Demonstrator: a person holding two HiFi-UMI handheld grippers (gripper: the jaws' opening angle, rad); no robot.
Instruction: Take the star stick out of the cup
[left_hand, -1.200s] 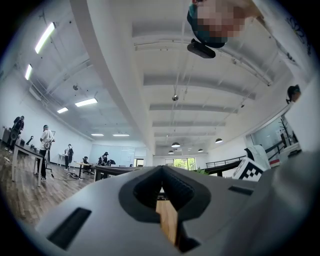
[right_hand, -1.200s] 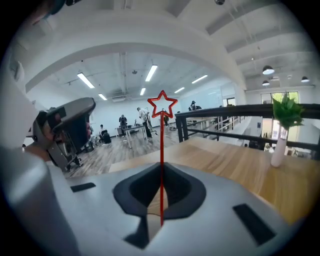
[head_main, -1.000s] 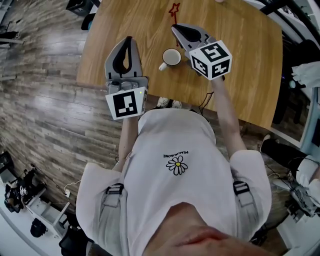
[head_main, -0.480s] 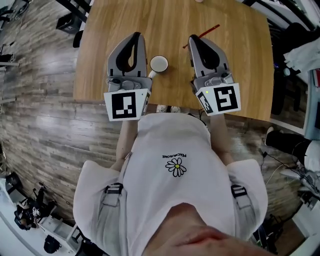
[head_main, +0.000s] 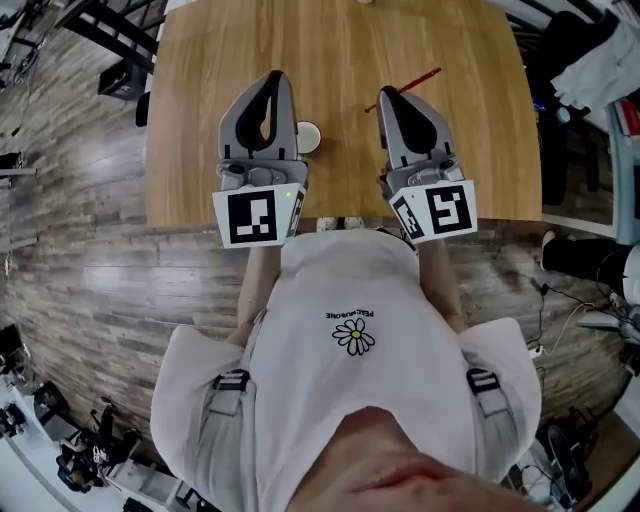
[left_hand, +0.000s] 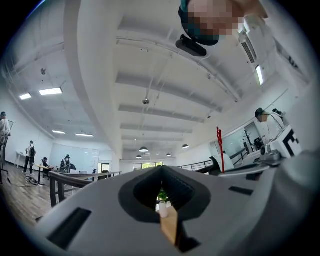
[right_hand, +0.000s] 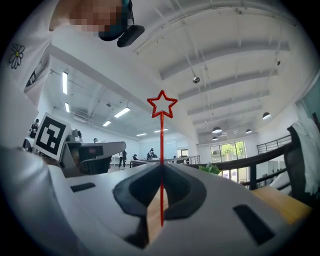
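Observation:
The red star stick (head_main: 421, 78) is pinched in my right gripper (head_main: 393, 92), which is shut on its thin shaft over the wooden table (head_main: 220, 40). In the right gripper view the stick (right_hand: 161, 150) stands upright between the shut jaws of that gripper (right_hand: 161, 167), star outline at the top. The white cup (head_main: 309, 137) stands on the table between the two grippers, partly hidden by my left gripper (head_main: 272, 76). The cup looks empty. The left gripper (left_hand: 161, 170) is shut with nothing in it. The stick (left_hand: 219, 142) also shows at the right of the left gripper view.
The table's near edge (head_main: 340, 222) runs just under both marker cubes, with plank floor (head_main: 90, 280) to the left. Dark furniture (head_main: 120, 75) stands off the table's left side and clothing (head_main: 590, 60) lies at the right. People (left_hand: 31, 150) stand far off.
My right gripper has swung the star stick away from the cup, to the right and back toward the near edge. Both grippers now sit side by side; the left hardly moved.

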